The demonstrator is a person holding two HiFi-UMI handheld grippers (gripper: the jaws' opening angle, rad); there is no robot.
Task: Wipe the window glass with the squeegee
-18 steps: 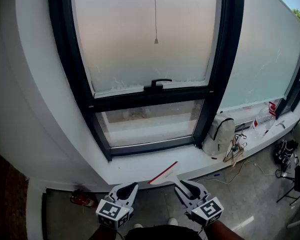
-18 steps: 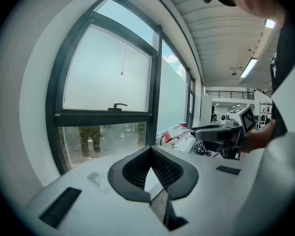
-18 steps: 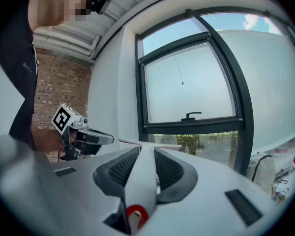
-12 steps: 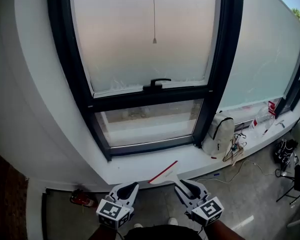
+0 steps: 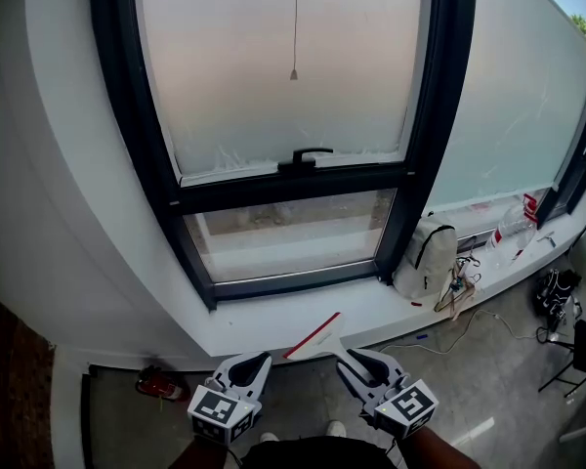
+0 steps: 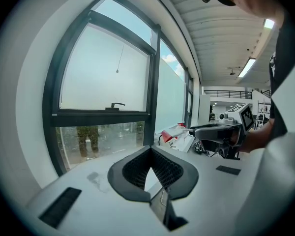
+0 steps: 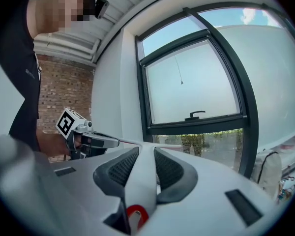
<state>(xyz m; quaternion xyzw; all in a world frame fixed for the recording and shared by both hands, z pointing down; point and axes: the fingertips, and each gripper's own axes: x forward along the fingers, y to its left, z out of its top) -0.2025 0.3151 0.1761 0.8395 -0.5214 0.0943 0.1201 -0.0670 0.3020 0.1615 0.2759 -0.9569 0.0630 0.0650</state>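
Note:
The window (image 5: 283, 76) has a frosted upper pane, a clear lower pane (image 5: 291, 234) and a black latch handle (image 5: 311, 154). The squeegee (image 5: 314, 335), with a red blade and a white handle, points up-left over the white sill (image 5: 273, 325). My right gripper (image 5: 350, 362) is shut on its white handle (image 7: 140, 181), which runs between the two pads. My left gripper (image 5: 250, 367) hangs beside it to the left, jaws shut on nothing (image 6: 150, 156). In the left gripper view the right gripper (image 6: 221, 134) shows with the squeegee (image 6: 179, 131) sticking out of it.
A white backpack (image 5: 425, 262) leans on the sill by the black mullion (image 5: 425, 125), with cables and bottles (image 5: 516, 228) further right. A red object (image 5: 161, 384) lies on the floor at left. Black bags (image 5: 557, 296) stand at the right.
Both grippers and the squeegee have shifted slightly left and up towards the sill. The hold on the squeegee is the same.

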